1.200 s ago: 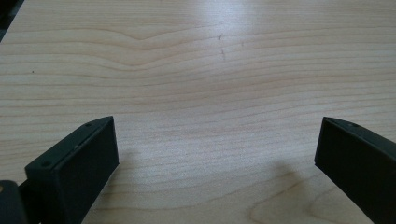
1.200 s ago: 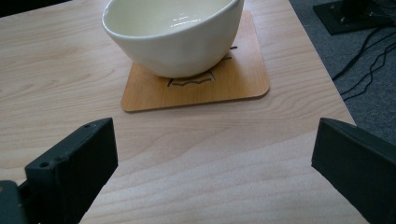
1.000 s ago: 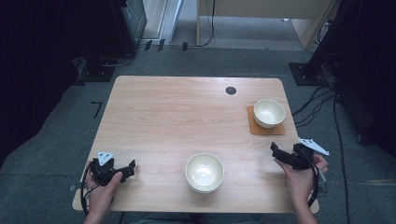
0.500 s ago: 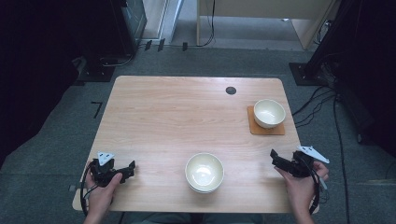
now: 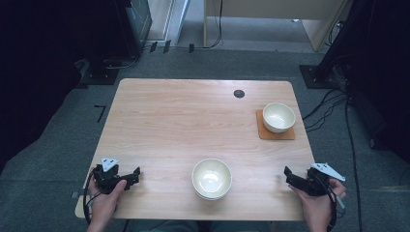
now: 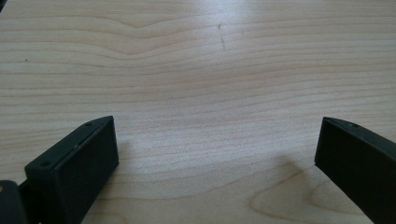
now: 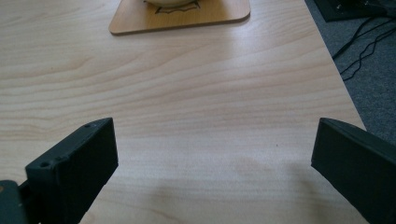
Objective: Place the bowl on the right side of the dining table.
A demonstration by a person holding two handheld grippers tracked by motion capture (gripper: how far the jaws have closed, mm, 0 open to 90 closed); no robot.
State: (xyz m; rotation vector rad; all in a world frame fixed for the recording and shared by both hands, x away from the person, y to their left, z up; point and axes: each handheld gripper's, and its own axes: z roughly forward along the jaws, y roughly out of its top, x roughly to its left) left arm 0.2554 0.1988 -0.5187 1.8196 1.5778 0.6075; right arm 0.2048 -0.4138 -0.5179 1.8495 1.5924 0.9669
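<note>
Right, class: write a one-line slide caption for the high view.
Two hand-held grippers, left and right, rest open beside stacked bowls; another bowl sits on a coaster.

No readable text, brand, label or number appears anywhere in these pictures. The closest thing to a sign is a dark mark shaped like a "7" on the grey carpet floor (image 5: 100, 112), just off the left edge of the light wooden tabletop (image 5: 183, 125); whether it is a numeral or merely tape cannot be told. In the right gripper view, the square brown wooden coaster (image 7: 140, 17) bears a thin dark outline drawing, partly hidden under the cream ceramic bowl (image 7: 169, 2), with no letters legible.
</note>
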